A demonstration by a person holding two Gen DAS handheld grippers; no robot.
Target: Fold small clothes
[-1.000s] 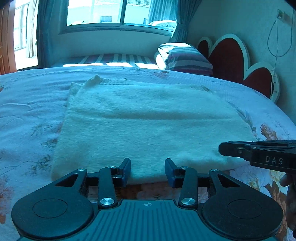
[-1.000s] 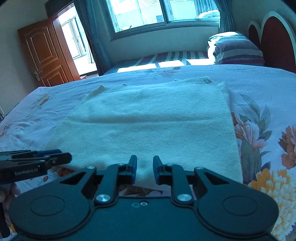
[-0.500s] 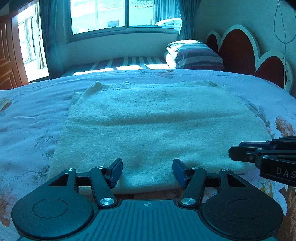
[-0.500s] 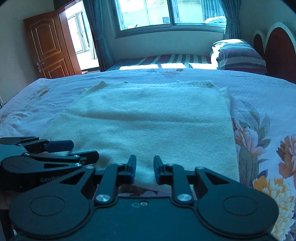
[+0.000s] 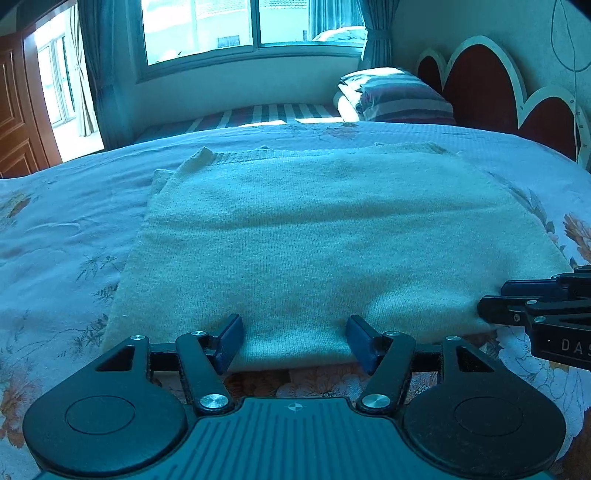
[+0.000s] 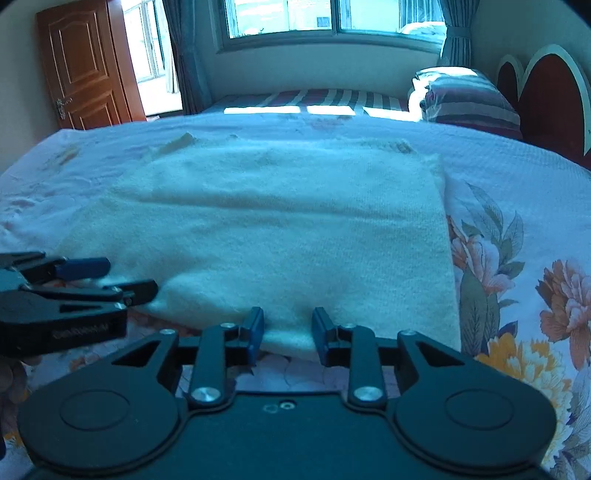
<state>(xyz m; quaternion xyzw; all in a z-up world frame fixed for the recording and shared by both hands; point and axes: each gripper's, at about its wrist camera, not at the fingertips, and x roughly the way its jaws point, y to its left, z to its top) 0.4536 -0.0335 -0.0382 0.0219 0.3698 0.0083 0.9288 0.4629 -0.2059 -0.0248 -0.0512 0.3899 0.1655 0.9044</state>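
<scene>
A cream knitted garment (image 5: 325, 229) lies folded flat on the floral bedspread (image 5: 55, 236); it also shows in the right wrist view (image 6: 295, 221). My left gripper (image 5: 293, 341) is open, its blue pads either side of the garment's near folded edge, left of its middle. My right gripper (image 6: 288, 332) is open, less wide, at the same near edge further right. Each gripper shows from the side in the other's view: the right one (image 5: 532, 310), the left one (image 6: 88, 280).
A striped folded quilt and pillow (image 5: 399, 98) lie at the far right by the red and white headboard (image 5: 480, 81). A window (image 5: 251, 26) is behind the bed. A wooden door (image 6: 88, 66) stands at the far left.
My left gripper's jaws have opened much wider at the garment's near edge. My right gripper's jaws have opened a little. Both views have tilted up slightly and drawn closer together.
</scene>
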